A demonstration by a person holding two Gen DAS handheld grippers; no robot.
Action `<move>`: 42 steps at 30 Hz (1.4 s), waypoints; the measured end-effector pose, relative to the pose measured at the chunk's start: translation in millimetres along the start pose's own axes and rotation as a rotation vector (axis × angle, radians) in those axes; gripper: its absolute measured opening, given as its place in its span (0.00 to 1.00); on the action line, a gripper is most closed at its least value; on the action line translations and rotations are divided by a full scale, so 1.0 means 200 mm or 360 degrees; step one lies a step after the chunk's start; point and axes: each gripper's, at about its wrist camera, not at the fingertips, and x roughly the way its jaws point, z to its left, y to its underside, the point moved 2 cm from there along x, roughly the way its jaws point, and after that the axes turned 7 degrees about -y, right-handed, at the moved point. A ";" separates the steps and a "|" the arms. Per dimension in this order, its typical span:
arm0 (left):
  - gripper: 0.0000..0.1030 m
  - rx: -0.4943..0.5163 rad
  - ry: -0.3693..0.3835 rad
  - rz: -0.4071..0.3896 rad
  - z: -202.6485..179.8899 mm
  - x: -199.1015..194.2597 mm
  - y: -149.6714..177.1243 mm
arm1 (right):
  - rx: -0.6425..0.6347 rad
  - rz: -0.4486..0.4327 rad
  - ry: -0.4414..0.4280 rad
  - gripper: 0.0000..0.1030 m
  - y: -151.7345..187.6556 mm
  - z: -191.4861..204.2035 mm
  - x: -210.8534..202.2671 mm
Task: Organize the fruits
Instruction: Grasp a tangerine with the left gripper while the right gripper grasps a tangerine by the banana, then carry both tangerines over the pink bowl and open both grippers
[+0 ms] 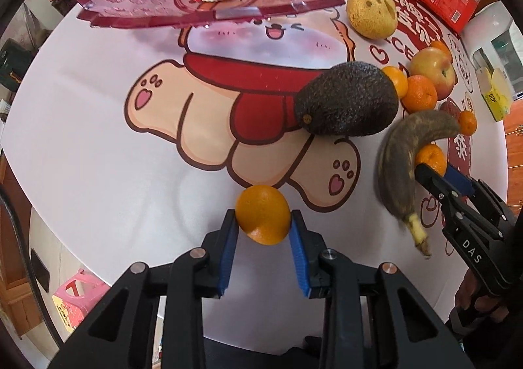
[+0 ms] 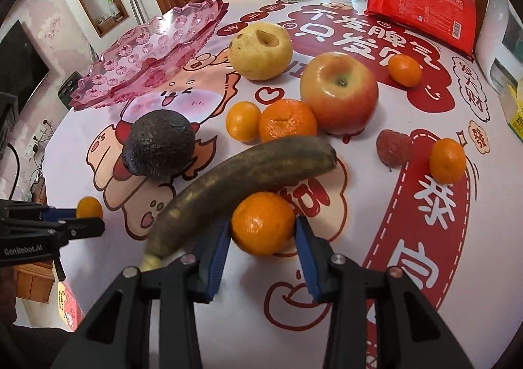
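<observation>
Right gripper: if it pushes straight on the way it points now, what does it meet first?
The small orange already between the right gripper pads; past it likely the dark banana, though depth is unclear.

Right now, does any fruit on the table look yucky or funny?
Yes. The banana beside the avocado has turned nearly all dark brown, so it looks overripe. The yellow melon near the pink tray has a hole gouged in its skin.
</observation>
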 end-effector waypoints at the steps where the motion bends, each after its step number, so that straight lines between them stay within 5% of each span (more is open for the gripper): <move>1: 0.29 0.0002 0.0002 -0.0013 0.01 -0.01 0.00 | 0.0009 -0.0002 0.0005 0.39 0.00 0.00 -0.01; 21: 0.29 0.0204 0.0125 -0.0374 0.27 -0.46 -0.22 | 0.0159 -0.0276 0.0132 0.38 -0.03 0.26 -0.30; 42: 0.29 0.0440 0.0224 -0.0609 0.63 -0.62 -0.64 | 0.0015 -0.0642 0.0103 0.39 -0.46 0.93 -0.24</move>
